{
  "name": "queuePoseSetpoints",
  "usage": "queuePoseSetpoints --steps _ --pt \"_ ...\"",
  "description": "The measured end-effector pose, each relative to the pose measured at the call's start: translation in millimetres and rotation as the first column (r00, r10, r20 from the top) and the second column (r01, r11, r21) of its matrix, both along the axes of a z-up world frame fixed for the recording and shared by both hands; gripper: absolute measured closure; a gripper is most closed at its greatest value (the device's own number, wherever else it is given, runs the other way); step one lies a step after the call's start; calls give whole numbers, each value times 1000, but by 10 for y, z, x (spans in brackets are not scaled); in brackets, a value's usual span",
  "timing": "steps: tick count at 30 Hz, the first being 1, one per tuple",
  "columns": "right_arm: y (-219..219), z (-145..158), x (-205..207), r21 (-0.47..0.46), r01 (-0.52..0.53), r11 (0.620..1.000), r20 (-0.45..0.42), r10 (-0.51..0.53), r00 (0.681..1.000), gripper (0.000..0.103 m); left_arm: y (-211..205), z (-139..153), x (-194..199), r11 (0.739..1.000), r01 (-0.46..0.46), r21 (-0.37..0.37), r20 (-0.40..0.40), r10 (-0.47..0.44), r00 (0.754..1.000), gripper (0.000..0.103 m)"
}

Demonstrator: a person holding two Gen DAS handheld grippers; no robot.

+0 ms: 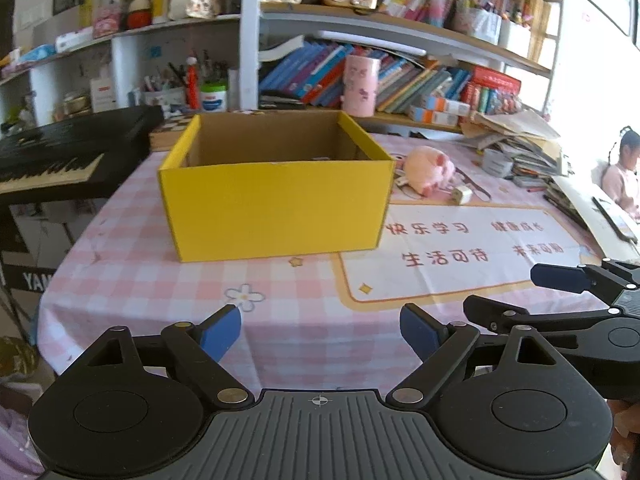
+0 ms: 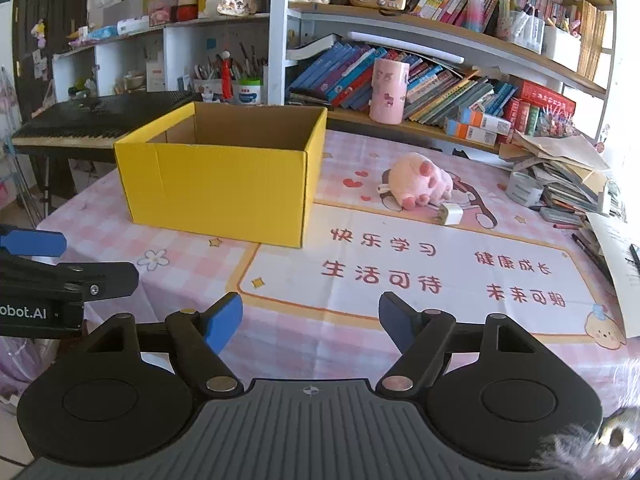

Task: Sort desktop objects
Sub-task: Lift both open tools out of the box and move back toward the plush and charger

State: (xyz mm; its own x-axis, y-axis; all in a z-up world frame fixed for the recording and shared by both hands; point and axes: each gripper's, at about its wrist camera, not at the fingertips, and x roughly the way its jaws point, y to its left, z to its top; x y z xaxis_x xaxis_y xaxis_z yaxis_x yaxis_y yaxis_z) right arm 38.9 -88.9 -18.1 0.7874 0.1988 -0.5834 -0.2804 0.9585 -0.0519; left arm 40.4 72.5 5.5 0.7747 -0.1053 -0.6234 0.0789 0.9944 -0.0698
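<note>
While neither gripper holds anything, the sorting has no object in hand.

Left wrist view: the left gripper (image 1: 321,334) is released, jaws wide and empty, above the near edge of the table (image 1: 120,280). The yellow box (image 1: 276,208) stands open toward the far left corner. The pink plush toy (image 1: 430,170) and the white charger (image 1: 462,195) lie just beside the box's right side. The right gripper (image 1: 516,294) shows at the right edge.

Right wrist view: the right gripper (image 2: 311,318) is likewise released and empty. The plush toy (image 2: 420,184) touches the charger (image 2: 450,215).

Risk: because these two items touch, a grasp on one may drag the other. A low carry may strike the box wall and shift the box.
</note>
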Motion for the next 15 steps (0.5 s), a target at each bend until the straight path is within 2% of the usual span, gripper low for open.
queuePoseSetpoints --steps 15 --pt "-298 -34 9 3 130 991 -17 -130 991 24 -351 -5 213 991 132 24 2 -132 991 13"
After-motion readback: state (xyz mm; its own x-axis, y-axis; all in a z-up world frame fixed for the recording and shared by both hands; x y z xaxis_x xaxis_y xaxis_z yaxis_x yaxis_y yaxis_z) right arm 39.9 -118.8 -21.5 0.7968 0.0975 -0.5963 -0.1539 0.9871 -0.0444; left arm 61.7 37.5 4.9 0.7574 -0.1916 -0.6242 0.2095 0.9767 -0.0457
